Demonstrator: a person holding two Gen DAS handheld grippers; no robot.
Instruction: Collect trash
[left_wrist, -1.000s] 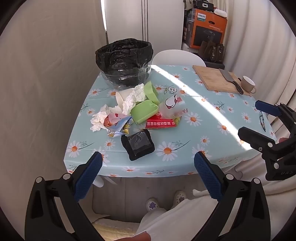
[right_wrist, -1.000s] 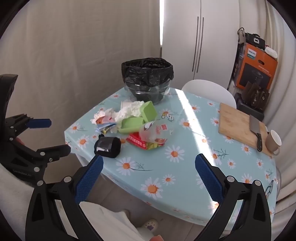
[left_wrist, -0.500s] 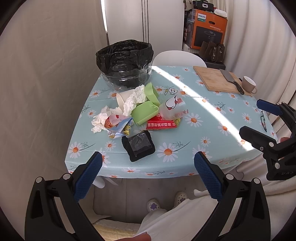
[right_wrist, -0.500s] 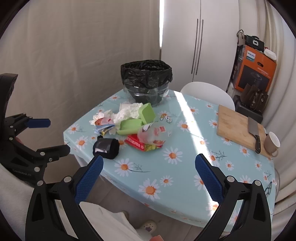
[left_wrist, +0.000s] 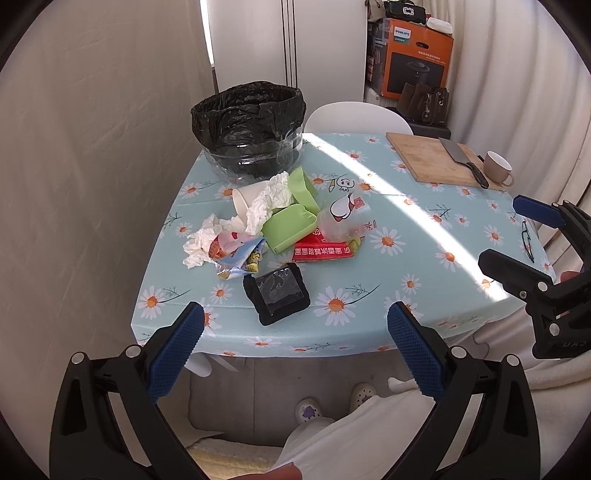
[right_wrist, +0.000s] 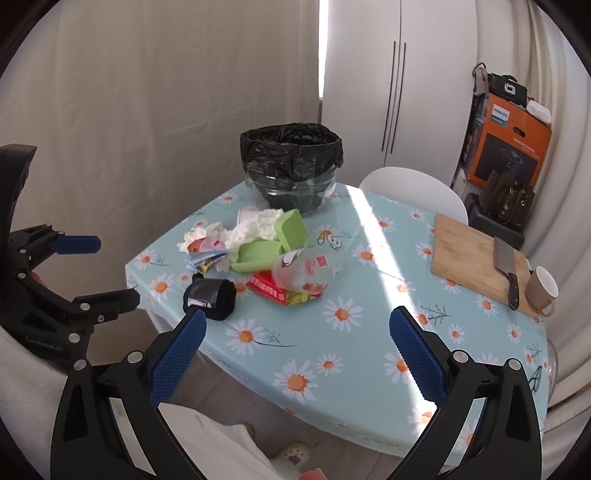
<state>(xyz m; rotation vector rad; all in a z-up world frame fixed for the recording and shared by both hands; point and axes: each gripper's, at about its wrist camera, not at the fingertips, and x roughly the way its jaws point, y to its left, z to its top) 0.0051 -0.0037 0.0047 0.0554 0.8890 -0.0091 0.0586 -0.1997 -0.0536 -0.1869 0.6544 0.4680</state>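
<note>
Both tongs hang wide apart and empty, short of the near edge of the surface: the left tongs and the right tongs. The trash lies heaped on the left part: tissues, a green box, a red wrapper, a plastic cup and a black pouch. The bin, lined with a black bag, stands just behind the heap.

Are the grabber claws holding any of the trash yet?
No. The left gripper and the right gripper are both open with nothing between their pads. All the trash lies on the table.
</note>
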